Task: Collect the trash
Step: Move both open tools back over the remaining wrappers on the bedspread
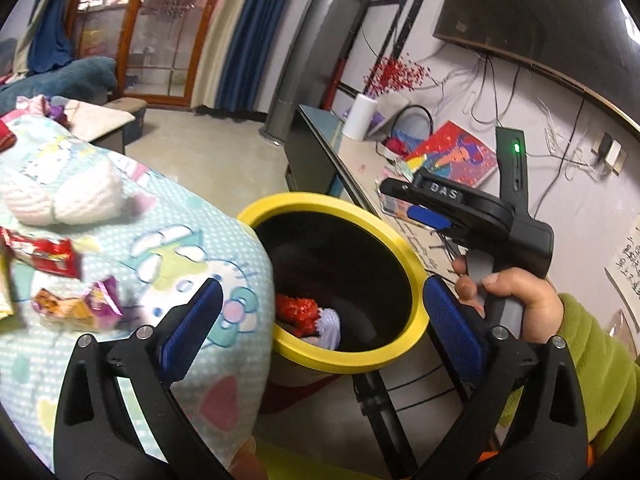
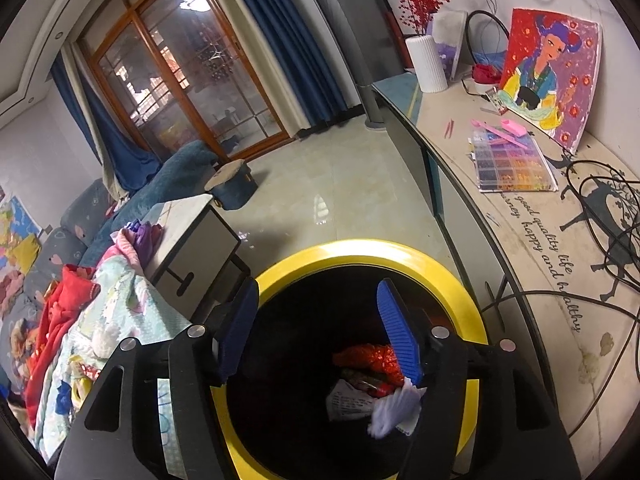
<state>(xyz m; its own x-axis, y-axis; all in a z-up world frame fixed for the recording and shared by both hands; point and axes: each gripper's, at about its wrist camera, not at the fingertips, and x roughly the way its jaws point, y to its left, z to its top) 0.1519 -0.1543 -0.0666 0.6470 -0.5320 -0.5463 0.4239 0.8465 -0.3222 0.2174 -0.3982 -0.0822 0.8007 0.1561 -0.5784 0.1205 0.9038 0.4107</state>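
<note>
A black bin with a yellow rim (image 1: 404,248) (image 2: 460,280) stands beside the bed. Inside lie a red wrapper (image 1: 298,308) (image 2: 370,356), a white cupcake-like paper (image 1: 330,326) (image 2: 394,410) and a printed paper slip (image 2: 348,400). My left gripper (image 1: 324,312) is open and empty, its jaws wide either side of the bin's near rim. My right gripper (image 2: 320,328) is open and empty, held over the bin mouth; it also shows in the left wrist view (image 1: 424,204). On the patterned blanket (image 1: 192,248) lie a red wrapper (image 1: 44,258), a purple-orange wrapper (image 1: 80,304) and a white crumpled tissue (image 1: 60,200).
A long counter (image 2: 532,240) on the right holds a white vase (image 2: 426,64), a colourful picture (image 2: 552,72), a bead tray (image 2: 510,164) and black cables (image 2: 608,208). A small side table (image 2: 192,236) stands beyond the bin. A blue sofa (image 2: 176,172) and glass doors lie behind open floor.
</note>
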